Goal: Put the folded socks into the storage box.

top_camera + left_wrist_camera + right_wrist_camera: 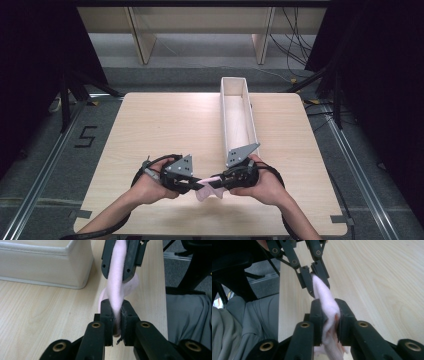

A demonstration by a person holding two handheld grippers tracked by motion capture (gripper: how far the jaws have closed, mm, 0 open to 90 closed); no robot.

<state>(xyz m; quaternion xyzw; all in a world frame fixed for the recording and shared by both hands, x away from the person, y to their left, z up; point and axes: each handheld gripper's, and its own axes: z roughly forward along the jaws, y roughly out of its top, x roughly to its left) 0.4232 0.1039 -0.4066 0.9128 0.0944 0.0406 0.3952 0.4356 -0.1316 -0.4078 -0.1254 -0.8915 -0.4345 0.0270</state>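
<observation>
a pink cloth (207, 189) is held stretched between the two grippers, just above the near edge of the surface (165, 125). in the left gripper view the left gripper (116, 322) has its fingers (106, 315) pinched on one end of the cloth, with the fabric squeezed thin between the pads. in the right gripper view the right gripper (329, 317) has its fingers (345, 312) pinched on the other end, and a loose bunch of cloth hangs out below them. in the high view both grippers, the left (192, 184) and the right (222, 181), are seen pointing toward each other, close together, with the cloth twisted into a short rope between them and a small fold drooping toward the surface.

a long, narrow box (235, 90) stands open further back, to the right of centre, and nothing is seen inside it. the cloth is well short of it.

as far as can be judged, the work is at an early to middle stage: the cloth has been picked up and secured at both ends, but it is not yet spread, folded flat, or put anywhere. what is probably left is to straighten or fold it and then set it down, perhaps in the box, though that cannot be told for certain.
</observation>
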